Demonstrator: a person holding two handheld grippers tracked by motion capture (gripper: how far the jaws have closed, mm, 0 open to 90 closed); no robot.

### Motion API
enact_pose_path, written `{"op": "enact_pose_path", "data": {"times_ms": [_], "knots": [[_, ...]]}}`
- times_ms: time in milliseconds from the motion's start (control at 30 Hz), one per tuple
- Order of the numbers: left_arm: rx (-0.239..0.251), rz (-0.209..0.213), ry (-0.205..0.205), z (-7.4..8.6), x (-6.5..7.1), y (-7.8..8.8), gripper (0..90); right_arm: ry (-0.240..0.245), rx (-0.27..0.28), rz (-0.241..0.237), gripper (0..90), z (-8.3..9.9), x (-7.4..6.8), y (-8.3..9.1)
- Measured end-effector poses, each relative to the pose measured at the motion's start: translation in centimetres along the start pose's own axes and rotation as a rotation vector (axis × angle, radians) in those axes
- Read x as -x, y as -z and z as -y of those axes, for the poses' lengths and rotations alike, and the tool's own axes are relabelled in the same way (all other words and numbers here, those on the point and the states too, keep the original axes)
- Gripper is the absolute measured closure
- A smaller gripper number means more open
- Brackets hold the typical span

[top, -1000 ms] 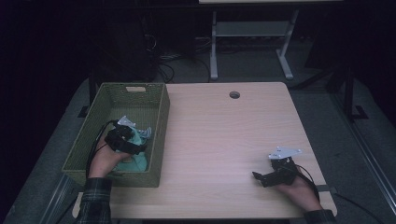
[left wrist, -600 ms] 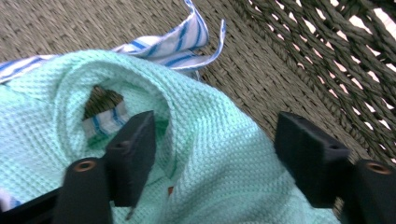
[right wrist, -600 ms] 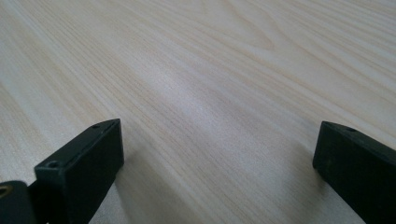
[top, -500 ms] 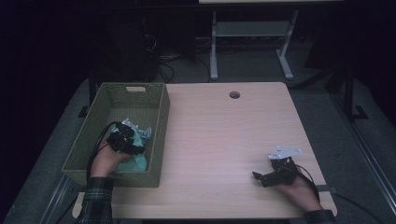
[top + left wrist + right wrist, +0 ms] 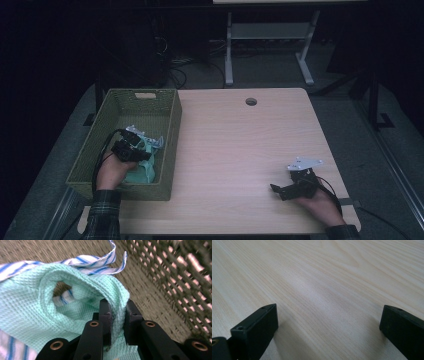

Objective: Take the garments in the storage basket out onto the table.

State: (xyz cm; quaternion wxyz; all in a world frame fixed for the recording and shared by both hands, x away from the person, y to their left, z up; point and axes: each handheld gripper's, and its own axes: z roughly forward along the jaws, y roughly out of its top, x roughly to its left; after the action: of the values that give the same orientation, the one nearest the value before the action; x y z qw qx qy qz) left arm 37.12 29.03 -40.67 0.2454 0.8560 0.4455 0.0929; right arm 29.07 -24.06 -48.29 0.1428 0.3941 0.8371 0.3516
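1. In the green woven basket (image 5: 165,131) at the left edge of the desk (image 5: 240,150), the left tongs (image 5: 117,315) have just been closing, and a fold of the mint-green waffle cloth (image 5: 32,315) now sits pinched between their two black jaws. A second ago the same tongs hovered over the cloth with the jaws spread.
2. That looks like the grasp being made: the cloth is caught, not yet lifted, so the next step is probably to draw it up and out of the basket.
3. The cloth lies bunched on the basket floor, near the right wall, tangled with a white cloth with blue stripes (image 5: 97,262). The striped one lies partly beneath and behind, so it may drag along when the green one rises.
4. The left hand (image 5: 112,172) reaches in over the near rim of the basket, the tongs angled forward and down into the pile.
5. The right hand (image 5: 320,200) rests on the desk near its right front corner, well apart from the basket. The right tongs (image 5: 327,322) stand wide apart with nothing but bare wood between them, as they did a second ago.
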Motion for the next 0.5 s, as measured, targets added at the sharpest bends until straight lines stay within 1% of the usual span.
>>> {"op": "enact_pose_path", "data": {"times_ms": [33,67,100,167,233,267,300,333,367,500], "knots": [[0.018,-0.002,0.004,0.0,-0.1,0.3,78.6,0.000,0.000,0.000,1.5,0.0,0.0,0.0],[0.018,-0.002,0.004,0.0,-0.1,0.3,78.6,0.000,0.000,0.000,1.5,0.0,0.0,0.0],[0.043,0.003,0.009,0.0,-0.2,0.6,78.6,0.000,0.000,0.000,1.5,0.0,0.0,0.0],[0.049,0.001,0.007,0.0,-0.2,0.8,78.6,0.000,0.000,0.000,1.5,0.0,0.0,0.0],[0.082,0.009,0.014,0.0,-0.3,1.3,78.6,0.000,0.000,0.000,1.5,0.0,0.0,0.0],[0.082,0.009,0.014,0.0,-0.3,1.3,78.7,0.000,0.000,0.000,1.5,0.0,0.0,0.0],[0.111,0.018,0.025,0.0,-0.3,1.6,78.7,0.000,0.000,0.000,1.5,0.0,0.0,0.0],[0.111,0.018,0.025,0.0,-0.3,1.6,78.7,0.000,0.000,0.000,1.5,0.0,0.0,0.0],[0.137,0.029,0.023,0.0,-0.4,2.1,78.9,0.000,0.000,0.000,1.5,0.0,0.0,0.0],[0.181,0.033,0.024,0.0,-0.5,3.0,78.9,0.000,0.000,0.000,1.5,0.0,0.0,0.0]]}}
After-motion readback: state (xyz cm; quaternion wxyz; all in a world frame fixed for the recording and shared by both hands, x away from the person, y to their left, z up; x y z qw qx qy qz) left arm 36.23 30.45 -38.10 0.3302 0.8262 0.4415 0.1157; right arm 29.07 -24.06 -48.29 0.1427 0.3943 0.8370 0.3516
